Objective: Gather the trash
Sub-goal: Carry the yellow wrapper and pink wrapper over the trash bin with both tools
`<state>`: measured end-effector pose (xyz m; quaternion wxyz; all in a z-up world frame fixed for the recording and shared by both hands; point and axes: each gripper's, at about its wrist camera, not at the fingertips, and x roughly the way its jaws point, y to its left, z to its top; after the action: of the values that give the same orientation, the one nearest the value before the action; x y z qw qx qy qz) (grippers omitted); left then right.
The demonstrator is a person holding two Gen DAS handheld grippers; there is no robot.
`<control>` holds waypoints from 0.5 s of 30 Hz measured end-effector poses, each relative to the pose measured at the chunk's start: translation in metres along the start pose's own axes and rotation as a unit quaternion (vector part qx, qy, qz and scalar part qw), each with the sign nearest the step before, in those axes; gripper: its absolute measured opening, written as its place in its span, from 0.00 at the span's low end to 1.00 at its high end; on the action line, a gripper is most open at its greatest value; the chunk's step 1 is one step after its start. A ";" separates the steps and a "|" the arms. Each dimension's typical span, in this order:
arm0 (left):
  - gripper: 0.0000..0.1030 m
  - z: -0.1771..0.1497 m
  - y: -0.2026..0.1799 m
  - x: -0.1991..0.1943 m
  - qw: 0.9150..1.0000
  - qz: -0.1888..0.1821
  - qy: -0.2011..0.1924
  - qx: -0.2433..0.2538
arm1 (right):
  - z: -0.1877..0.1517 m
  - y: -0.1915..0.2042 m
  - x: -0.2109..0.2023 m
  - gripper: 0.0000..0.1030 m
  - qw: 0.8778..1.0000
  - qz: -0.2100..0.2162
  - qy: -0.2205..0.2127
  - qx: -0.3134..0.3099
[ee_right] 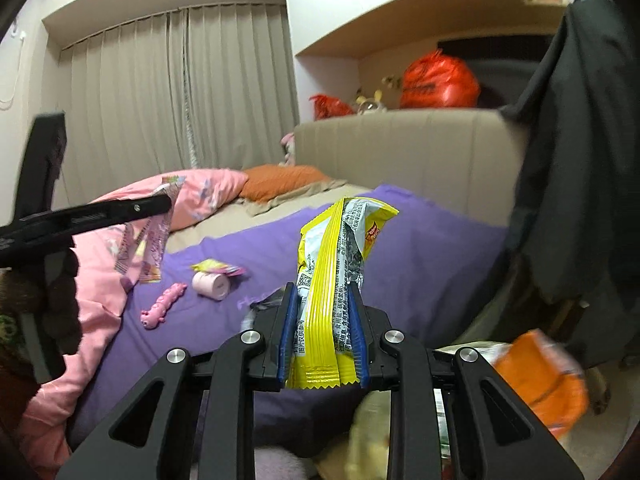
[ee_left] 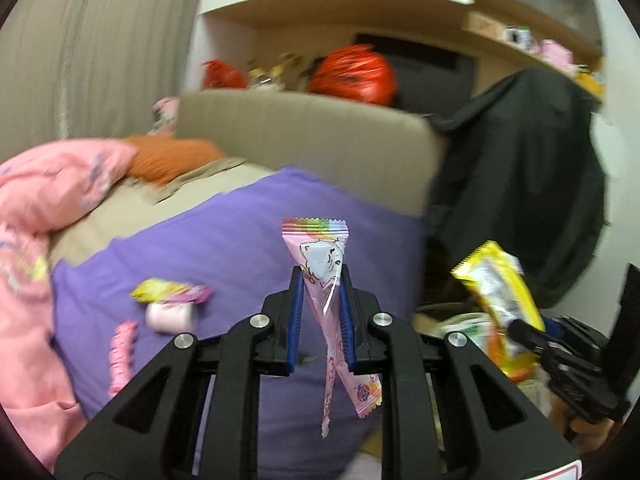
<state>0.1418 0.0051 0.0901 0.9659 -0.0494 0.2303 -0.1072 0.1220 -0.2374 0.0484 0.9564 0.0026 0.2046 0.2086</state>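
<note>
Carrying two wrappers off the purple bedspread (ee_right: 420, 248), one pinched in each gripper.

Your left gripper (ee_left: 322, 276) is clamped on the crinkly pink foil candy wrapper (ee_left: 320, 256); your right gripper (ee_right: 323, 292) nips the ribbed yellow snack packet (ee_right: 328, 280). Keep both squeezed, since slick film slips. A bin seems to lie below right, though blurred. A small pink wrapper (ee_right: 162, 306) and a yellow-pink one (ee_right: 218, 267) remain on the bedspread.
</note>
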 end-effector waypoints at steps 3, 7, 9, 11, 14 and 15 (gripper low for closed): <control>0.15 0.004 -0.033 -0.004 0.999 -0.040 0.002 0.006 | 0.002 -0.014 -0.028 0.23 1.000 -0.024 -0.011 -0.009; 0.15 0.004 -0.070 -0.002 0.998 -0.067 0.001 0.015 | 0.001 -0.039 -0.063 0.23 0.999 -0.047 -0.020 -0.004; 0.15 0.002 -0.086 0.003 0.996 -0.086 0.007 0.013 | 0.001 -0.052 -0.075 0.23 0.998 -0.054 -0.022 -0.001; 0.15 0.000 -0.100 0.009 0.995 -0.098 0.015 0.014 | -0.001 -0.067 -0.087 0.23 0.997 -0.068 -0.022 0.002; 0.15 -0.006 -0.121 0.022 0.994 -0.108 0.028 0.024 | -0.006 -0.093 -0.102 0.23 0.996 -0.085 -0.019 0.009; 0.15 -0.009 -0.131 0.028 0.992 -0.114 0.035 0.029 | -0.009 -0.106 -0.106 0.23 0.995 -0.095 -0.016 0.013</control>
<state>0.1379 -0.1292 0.0887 0.9397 -0.0438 0.2535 -0.2253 0.0730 -0.3771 0.0717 0.9749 -0.0009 0.1914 0.1141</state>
